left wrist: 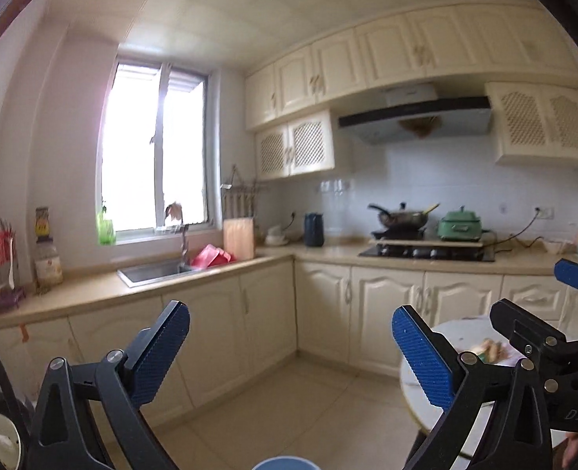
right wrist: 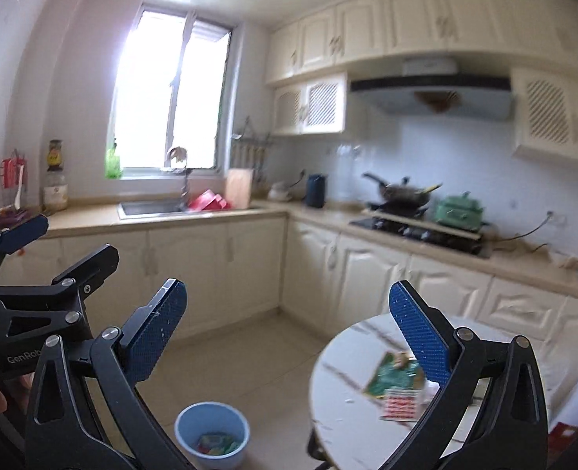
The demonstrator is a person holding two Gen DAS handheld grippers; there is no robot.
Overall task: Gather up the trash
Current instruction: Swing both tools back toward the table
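Observation:
A blue bin (right wrist: 212,434) stands on the floor left of a round white marble table (right wrist: 343,368), with colourful wrappers inside it. On the table lie a green wrapper (right wrist: 392,372) and a red-and-white packet (right wrist: 400,405). My right gripper (right wrist: 287,290) is open and empty, raised above the bin and the table. My left gripper (left wrist: 289,315) is also open with nothing between its blue pads; only the bin's rim (left wrist: 287,463) shows below it. Each gripper appears in the other's view: the right gripper (left wrist: 539,290) over the table (left wrist: 465,329), the left gripper (right wrist: 75,237) at the left edge.
An L-shaped counter (left wrist: 104,290) carries a sink (left wrist: 151,272), a red item (left wrist: 210,256), a cutting board (left wrist: 238,237), a stove (left wrist: 426,252) with a wok (left wrist: 402,217) and a green pot (left wrist: 461,225). Cream cabinets run below. Tiled floor (left wrist: 308,403) lies between counter and table.

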